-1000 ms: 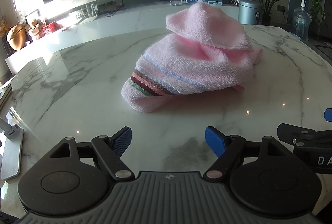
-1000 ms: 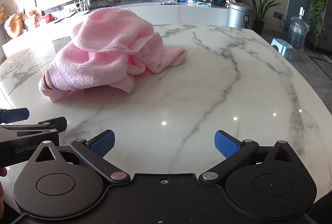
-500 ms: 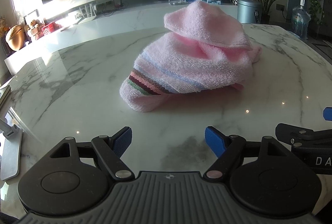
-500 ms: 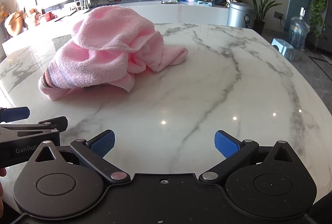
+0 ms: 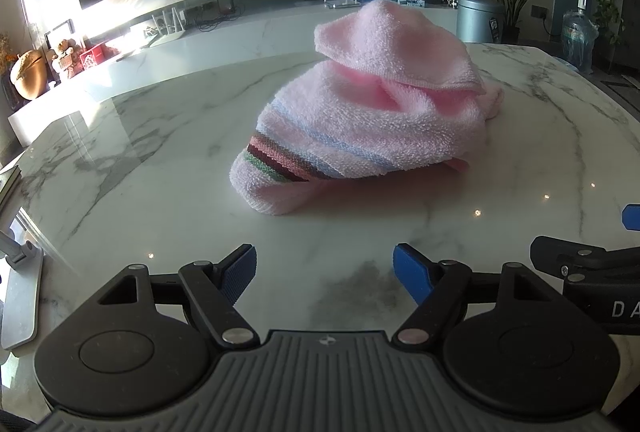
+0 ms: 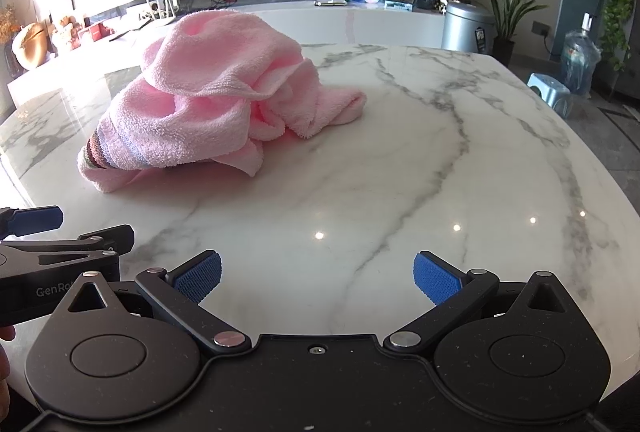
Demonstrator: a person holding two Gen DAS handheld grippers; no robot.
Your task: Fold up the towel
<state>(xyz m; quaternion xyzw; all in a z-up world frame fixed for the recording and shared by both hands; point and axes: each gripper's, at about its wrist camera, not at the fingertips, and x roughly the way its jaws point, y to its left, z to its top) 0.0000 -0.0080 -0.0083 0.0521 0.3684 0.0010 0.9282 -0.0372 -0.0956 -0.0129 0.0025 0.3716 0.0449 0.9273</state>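
Towel bunched, striped end toward left tool.

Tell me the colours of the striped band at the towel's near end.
Pale blue, pink, dark red and green stripes on the pink towel, clearest in the left wrist view.

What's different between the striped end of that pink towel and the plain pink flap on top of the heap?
The striped end carries coloured bands, while the top flap is plain pink. The striped end lies low on the marble table, nearest the left gripper; the top flap sits highest, draped over the heap. Both are the same fluffy towel, crumpled and unheld; the right gripper is open too.
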